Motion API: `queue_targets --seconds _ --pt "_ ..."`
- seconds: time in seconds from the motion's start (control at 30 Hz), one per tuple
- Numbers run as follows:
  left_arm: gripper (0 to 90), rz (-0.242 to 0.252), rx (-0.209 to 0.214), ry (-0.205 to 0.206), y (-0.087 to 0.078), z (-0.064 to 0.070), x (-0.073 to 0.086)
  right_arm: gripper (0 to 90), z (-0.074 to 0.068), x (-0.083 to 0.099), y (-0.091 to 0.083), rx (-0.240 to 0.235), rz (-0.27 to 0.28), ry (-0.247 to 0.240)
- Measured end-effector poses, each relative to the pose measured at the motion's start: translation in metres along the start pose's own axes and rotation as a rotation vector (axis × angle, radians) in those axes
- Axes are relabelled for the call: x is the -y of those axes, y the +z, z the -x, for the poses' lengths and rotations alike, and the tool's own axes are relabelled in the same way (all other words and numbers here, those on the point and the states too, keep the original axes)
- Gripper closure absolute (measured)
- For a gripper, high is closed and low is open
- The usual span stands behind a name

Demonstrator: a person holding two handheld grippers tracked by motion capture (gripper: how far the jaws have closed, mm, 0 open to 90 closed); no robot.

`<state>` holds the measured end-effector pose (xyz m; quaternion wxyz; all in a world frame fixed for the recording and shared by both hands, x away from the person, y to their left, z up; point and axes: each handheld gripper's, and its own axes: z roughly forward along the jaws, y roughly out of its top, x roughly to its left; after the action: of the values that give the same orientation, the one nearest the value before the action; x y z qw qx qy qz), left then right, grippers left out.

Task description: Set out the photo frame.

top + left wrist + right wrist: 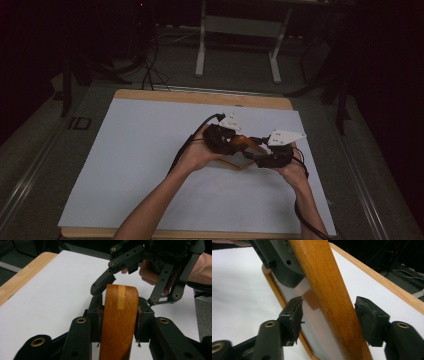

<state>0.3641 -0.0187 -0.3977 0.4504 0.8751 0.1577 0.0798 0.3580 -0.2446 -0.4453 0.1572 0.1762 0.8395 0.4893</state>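
- High view: both hands are meeting over the middle of the white sheet [150,150] that is covering the table [200,96]. The left gripper [227,140] is gripping one end of a wooden frame [245,145], which is being held up at a slant with its lower corner near the sheet. The right gripper [265,150] is sitting at the frame's other side, just beside it. Both are about equally near the frame; the left one is already on it.
- Left gripper view: the left gripper [119,312] is clamping the wooden frame [118,325] between its two pads, which are pressing on both flat sides. The rail is running straight ahead out of the jaws, its rounded end with a pale strip pointing at the right gripper [120,293], whose jaws are standing apart just beyond that end.
- Right gripper view: the right gripper [328,315] is standing wide, and the frame [329,295] rail is passing slantwise between its pads, touching neither as far as I can tell. The rail is lying closer to the right-hand pad. The long axis is running up and away from the fingers, so, in my judgement, closing squarely across that rail is what the coming move is turning on.
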Motion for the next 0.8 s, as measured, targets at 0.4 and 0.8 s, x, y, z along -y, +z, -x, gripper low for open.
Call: queue_targets --seconds 0.4,0.8 --pt "47.0 0.012 0.022 -0.056 0.002 -0.008 0.0 65.7 -0.004 0.001 -0.011 -0.015 -0.018 -0.086" --pt "42.2 0.113 0.009 -0.077 -0.012 -0.013 0.007 68.3 -0.004 0.004 -0.016 0.007 -0.035 -0.099"
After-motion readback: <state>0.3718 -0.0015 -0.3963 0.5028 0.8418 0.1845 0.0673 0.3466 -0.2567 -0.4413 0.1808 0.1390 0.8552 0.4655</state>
